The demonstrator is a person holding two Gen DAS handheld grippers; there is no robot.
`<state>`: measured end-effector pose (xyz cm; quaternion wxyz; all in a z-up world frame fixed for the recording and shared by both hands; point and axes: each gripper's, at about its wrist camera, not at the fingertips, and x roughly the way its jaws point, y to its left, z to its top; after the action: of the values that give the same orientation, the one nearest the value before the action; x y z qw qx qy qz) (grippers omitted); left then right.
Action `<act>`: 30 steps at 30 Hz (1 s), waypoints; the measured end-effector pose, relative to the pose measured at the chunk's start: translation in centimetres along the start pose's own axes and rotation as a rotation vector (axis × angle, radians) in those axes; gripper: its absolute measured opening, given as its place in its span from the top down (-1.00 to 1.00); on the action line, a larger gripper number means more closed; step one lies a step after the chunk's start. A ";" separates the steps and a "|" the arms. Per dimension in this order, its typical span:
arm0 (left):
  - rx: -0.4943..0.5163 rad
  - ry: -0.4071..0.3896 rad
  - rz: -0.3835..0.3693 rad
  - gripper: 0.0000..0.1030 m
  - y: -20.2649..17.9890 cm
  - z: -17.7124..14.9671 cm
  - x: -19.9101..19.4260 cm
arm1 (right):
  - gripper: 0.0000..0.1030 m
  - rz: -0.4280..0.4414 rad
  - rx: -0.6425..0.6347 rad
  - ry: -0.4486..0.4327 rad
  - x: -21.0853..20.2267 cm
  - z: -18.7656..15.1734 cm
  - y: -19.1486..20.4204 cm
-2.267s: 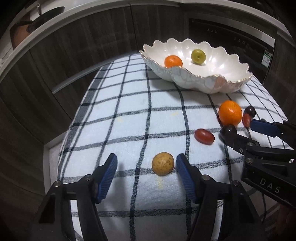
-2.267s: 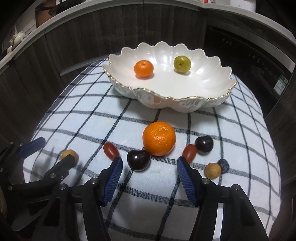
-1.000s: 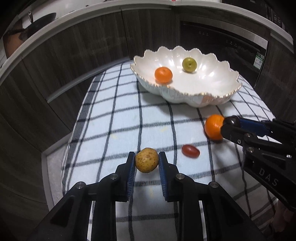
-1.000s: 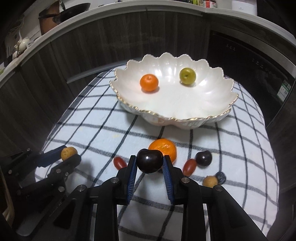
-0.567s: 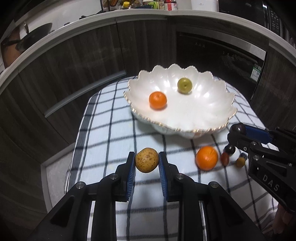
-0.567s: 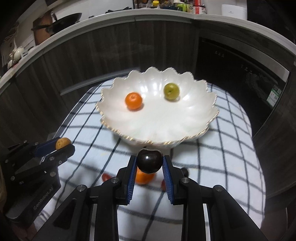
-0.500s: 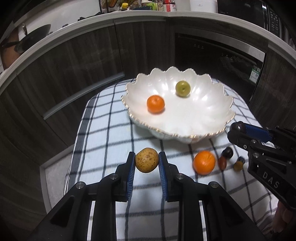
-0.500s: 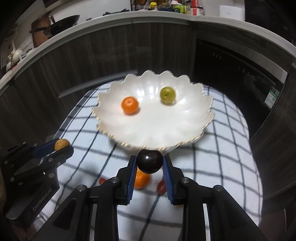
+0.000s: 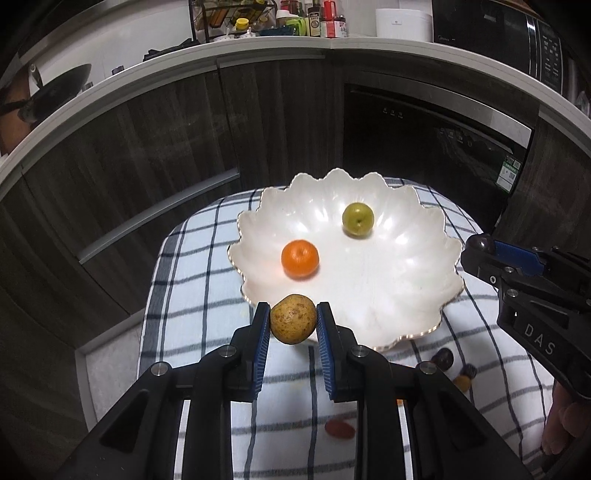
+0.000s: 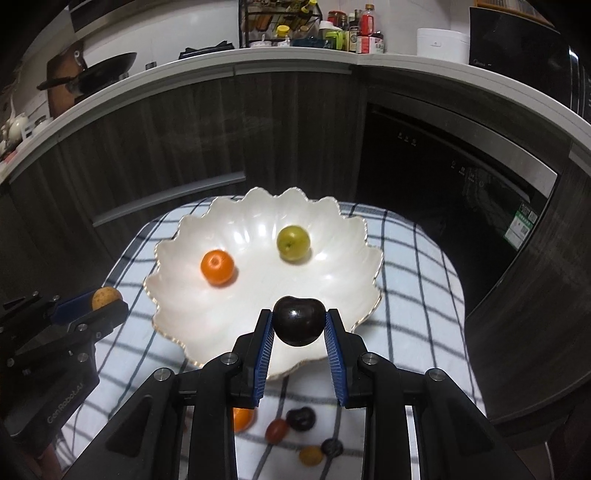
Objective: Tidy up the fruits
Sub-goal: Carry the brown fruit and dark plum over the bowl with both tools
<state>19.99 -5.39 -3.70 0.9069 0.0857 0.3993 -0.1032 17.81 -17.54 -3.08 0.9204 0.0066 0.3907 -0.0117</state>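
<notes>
- The brown speckled fruit is clamped between the blue pads of the left gripper, lifted clear of the cloth and seen against the bowl's rim at about 7 o'clock.
- The dark cherry is pinched between the pads of the right gripper, hanging over the bowl's near edge at about 6 o'clock.
- The white scalloped bowl stands on the checked cloth; inside it lie a small orange toward 9 o'clock and a green fruit toward 1 o'clock, well apart.
- In the right wrist view, loose fruits lie on the cloth below the bowl at 6 o'clock: an orange partly hidden by the gripper, a red tomato, a dark fruit, a yellow-brown fruit and a dark berry.
- Beyond the cloth at 12 o'clock stand dark wood cabinets under a white counter with bottles; a black pan sits toward 10 o'clock.
</notes>
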 end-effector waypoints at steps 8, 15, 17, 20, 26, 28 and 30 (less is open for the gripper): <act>0.020 -0.031 0.022 0.50 -0.6 2.1 0.9 | 0.42 -0.015 0.014 0.004 1.4 1.4 -1.1; 0.020 -0.042 0.015 0.50 -0.8 3.4 2.2 | 0.42 -0.018 0.038 0.017 2.9 2.2 -2.0; 0.017 -0.040 0.008 0.50 -0.8 3.8 2.6 | 0.42 -0.018 0.039 0.019 3.3 2.4 -2.2; 0.012 -0.040 0.009 0.50 -0.7 4.1 3.2 | 0.42 -0.011 0.044 0.021 3.9 2.8 -2.4; -0.007 -0.024 -0.008 0.50 -0.5 4.4 4.4 | 0.42 0.000 0.057 0.033 5.0 3.2 -2.7; -0.015 -0.014 -0.015 0.50 -0.4 4.3 4.8 | 0.42 -0.001 0.055 0.034 5.1 3.2 -2.7; -0.018 -0.005 -0.020 0.50 -0.4 4.3 5.2 | 0.42 -0.003 0.052 0.036 5.4 3.3 -2.8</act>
<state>26.39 -7.40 -4.70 0.9075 0.0734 0.3989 -0.1088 23.90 -20.46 -4.68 0.9127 0.0302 0.4068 -0.0230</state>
